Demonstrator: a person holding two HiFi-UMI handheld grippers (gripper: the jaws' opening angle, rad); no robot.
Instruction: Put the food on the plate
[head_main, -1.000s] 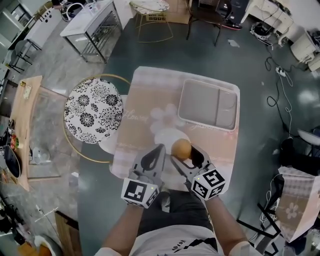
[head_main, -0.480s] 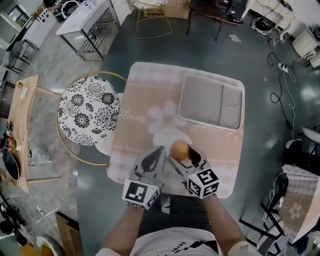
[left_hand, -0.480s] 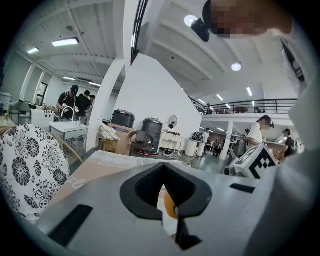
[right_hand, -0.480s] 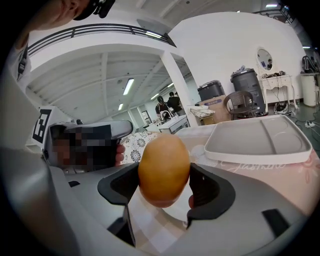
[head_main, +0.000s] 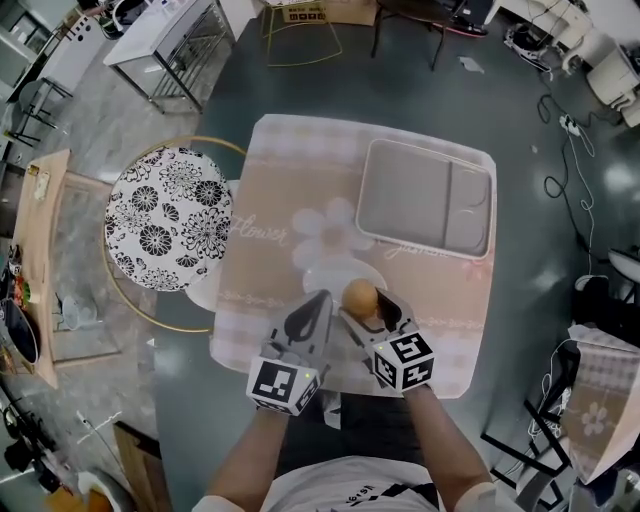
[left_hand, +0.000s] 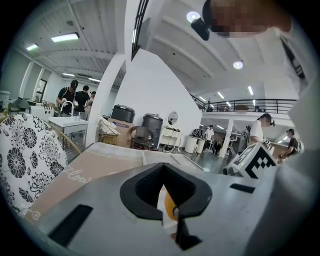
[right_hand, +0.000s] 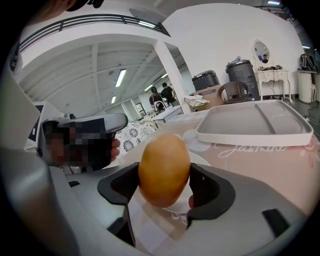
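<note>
A round orange-brown piece of food (head_main: 360, 297) is pinched between the jaws of my right gripper (head_main: 363, 306). It hangs over the near edge of a white round plate (head_main: 325, 275) on the pink tablecloth. The right gripper view shows the food (right_hand: 164, 170) filling the gap between the black pads, with the plate (right_hand: 201, 159) just beyond. My left gripper (head_main: 319, 302) hovers close on the left of the food, its jaws together and holding nothing. In the left gripper view, a sliver of the food (left_hand: 170, 206) shows through the pads' cut-out.
A grey divided tray (head_main: 425, 195) lies on the far right of the table and also appears in the right gripper view as the tray (right_hand: 255, 122). A floral round stool (head_main: 168, 215) stands against the table's left side. Cables run across the floor at right.
The view has shifted slightly, so the table sits a little further left. Both grippers keep their places and the right one still holds the food above the plate's near edge.
</note>
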